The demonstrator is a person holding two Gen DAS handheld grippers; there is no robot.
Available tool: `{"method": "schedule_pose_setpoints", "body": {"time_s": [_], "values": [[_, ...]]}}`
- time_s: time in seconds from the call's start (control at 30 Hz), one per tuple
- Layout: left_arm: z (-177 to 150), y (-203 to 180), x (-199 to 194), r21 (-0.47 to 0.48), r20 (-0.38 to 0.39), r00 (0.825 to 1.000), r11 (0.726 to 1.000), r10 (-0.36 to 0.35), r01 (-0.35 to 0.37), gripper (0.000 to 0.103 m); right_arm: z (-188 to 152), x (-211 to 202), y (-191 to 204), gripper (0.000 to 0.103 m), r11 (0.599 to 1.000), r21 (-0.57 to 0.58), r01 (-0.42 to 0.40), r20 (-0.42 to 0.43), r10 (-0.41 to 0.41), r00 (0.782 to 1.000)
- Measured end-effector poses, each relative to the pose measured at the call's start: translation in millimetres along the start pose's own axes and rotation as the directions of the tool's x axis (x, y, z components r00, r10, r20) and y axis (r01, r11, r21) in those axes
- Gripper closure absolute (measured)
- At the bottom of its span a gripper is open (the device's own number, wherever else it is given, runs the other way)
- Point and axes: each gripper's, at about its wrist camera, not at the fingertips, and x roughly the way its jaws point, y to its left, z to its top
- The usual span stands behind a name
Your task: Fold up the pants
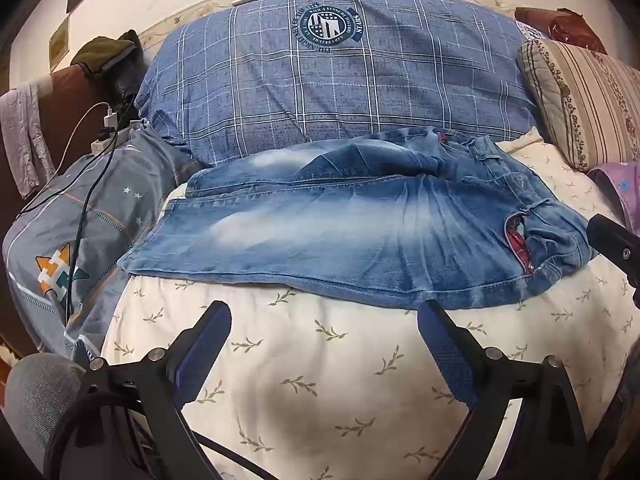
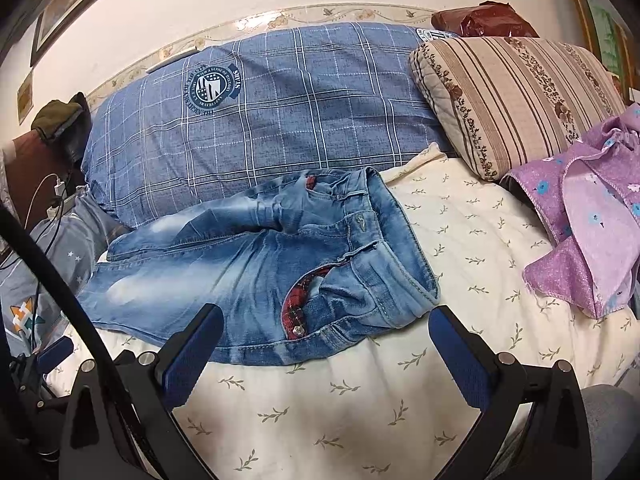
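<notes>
Faded blue jeans (image 1: 340, 236) lie on the cream leaf-print bedsheet (image 1: 312, 380), waist to the right, legs to the left, one leg lying over the other. The fly is open and shows a red plaid lining (image 2: 298, 304). My left gripper (image 1: 324, 324) is open and empty, just short of the near edge of the jeans' legs. My right gripper (image 2: 326, 332) is open and empty, its fingers either side of the waistband and fly (image 2: 360, 320), hovering at the near edge. The right gripper's tip shows at the right edge of the left wrist view (image 1: 616, 240).
A big blue plaid pillow (image 1: 340, 80) lies behind the jeans. A striped floral pillow (image 2: 516, 100) and a purple cloth (image 2: 592, 232) are at the right. A grey patterned quilt (image 1: 92, 220) with charger cables (image 1: 84, 184) is at the left.
</notes>
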Motion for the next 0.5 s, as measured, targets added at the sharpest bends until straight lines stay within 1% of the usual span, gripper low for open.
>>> {"method": "schedule_pose_setpoints", "body": {"time_s": [0.5], "values": [[-0.9,-0.4,-0.5,-0.002,0.005,1.000,1.000,0.000,0.000,0.007,-0.2,-0.5,0.2,0.000,1.000,-0.001,0.002,0.003,-0.002,1.000]]}}
